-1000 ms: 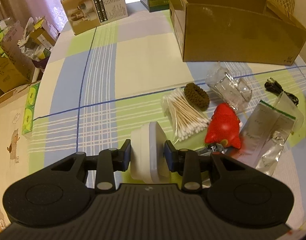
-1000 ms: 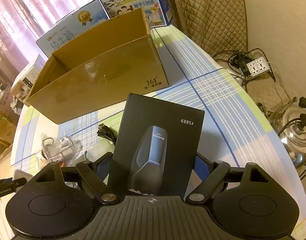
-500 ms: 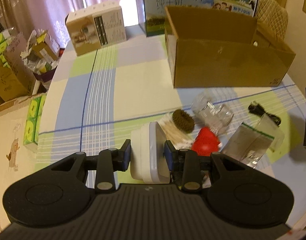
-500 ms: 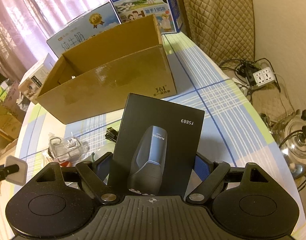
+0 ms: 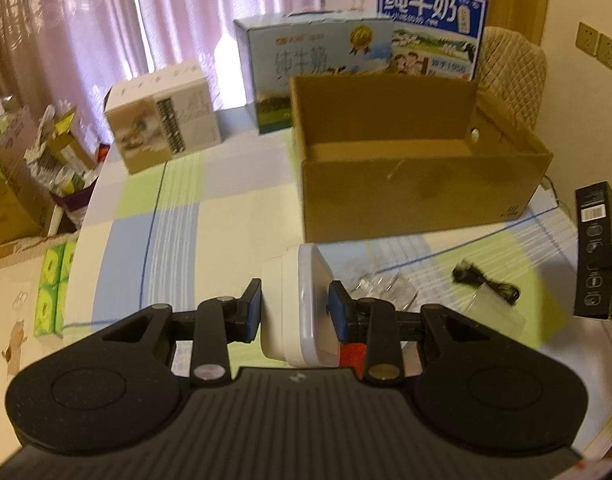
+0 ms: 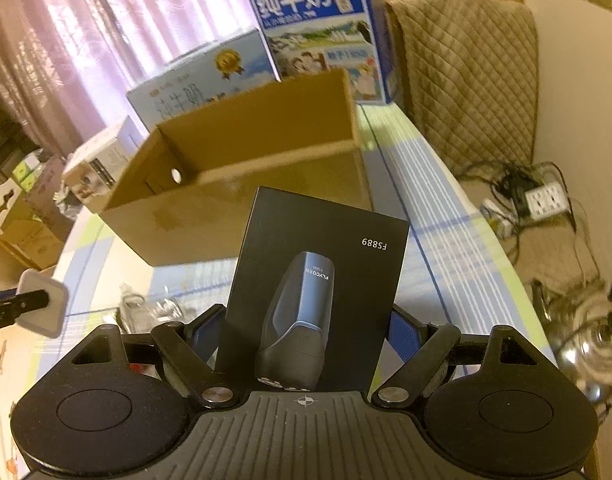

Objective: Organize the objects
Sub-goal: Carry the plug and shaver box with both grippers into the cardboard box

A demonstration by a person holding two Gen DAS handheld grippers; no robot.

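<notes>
My left gripper (image 5: 294,307) is shut on a small white square box (image 5: 299,308), held above the checked tablecloth. My right gripper (image 6: 303,330) is shut on a black shaver box (image 6: 318,280) marked FS889, its wide sides pressed by the blue pads. An open brown cardboard box (image 5: 406,204) stands on the table ahead of both grippers, and the right wrist view shows the cardboard box (image 6: 241,184) with its inside bare. At the right edge of the left wrist view hangs the black shaver box (image 5: 598,248). At the left of the right wrist view is the white box (image 6: 41,304).
A black cable (image 5: 486,280), clear plastic packaging (image 5: 386,288) and a red object (image 5: 352,354) lie on the tablecloth under the left gripper. Milk cartons (image 5: 318,68) and a beige carton (image 5: 161,124) stand behind. A quilted chair (image 6: 466,72) and a power strip (image 6: 546,200) are to the right.
Both grippers have risen with their boxes. The left view has tilted up, so the cardboard box's inside shows and the cotton swabs and red object have dropped out of sight.
</notes>
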